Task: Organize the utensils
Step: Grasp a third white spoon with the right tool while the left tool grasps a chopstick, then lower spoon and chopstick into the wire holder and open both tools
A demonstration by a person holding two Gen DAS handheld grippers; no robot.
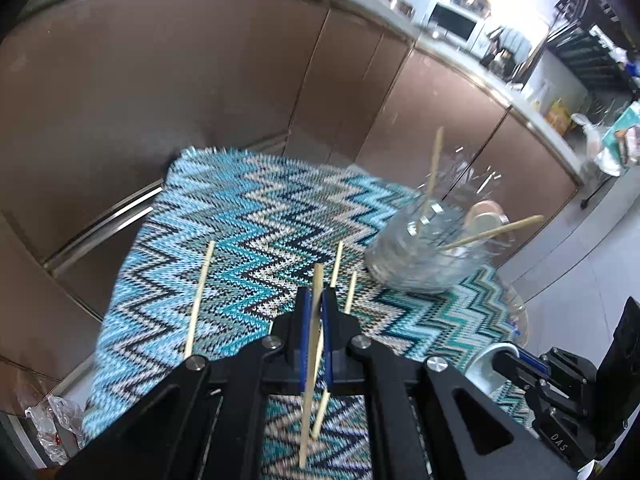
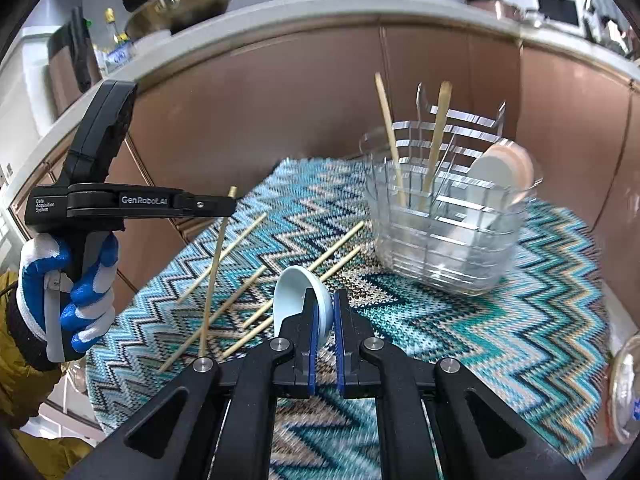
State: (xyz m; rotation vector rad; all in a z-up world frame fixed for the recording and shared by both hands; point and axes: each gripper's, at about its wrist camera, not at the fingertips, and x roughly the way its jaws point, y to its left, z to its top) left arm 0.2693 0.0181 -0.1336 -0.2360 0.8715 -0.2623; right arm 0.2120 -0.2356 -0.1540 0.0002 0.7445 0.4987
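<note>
Left tool [image 1: 316,300] hiding chopstick's [image 1: 311,360] middle

Left gripper [image 2: 230,204]: matte black housing with a tall black handle, white lettering "GenRobot.AI" along its side and small white print "Data Acquisition System" behind that lettering; one silver screw just ahead of the lettering. Hand [image 2: 70,300] on the handle: knit glove, white with blue coated fingers and a dark cuff; mustard-yellow sleeve [image 2: 24,384] below the cuff. Right gripper [image 2: 325,312]: two black fingers [image 2: 306,320] lined with blue pads, carried on black triangular link arms with cut-out windows; round silver pivot screws flank the pads on each side. White "DAS" marking on its body in the left wrist view.
</note>
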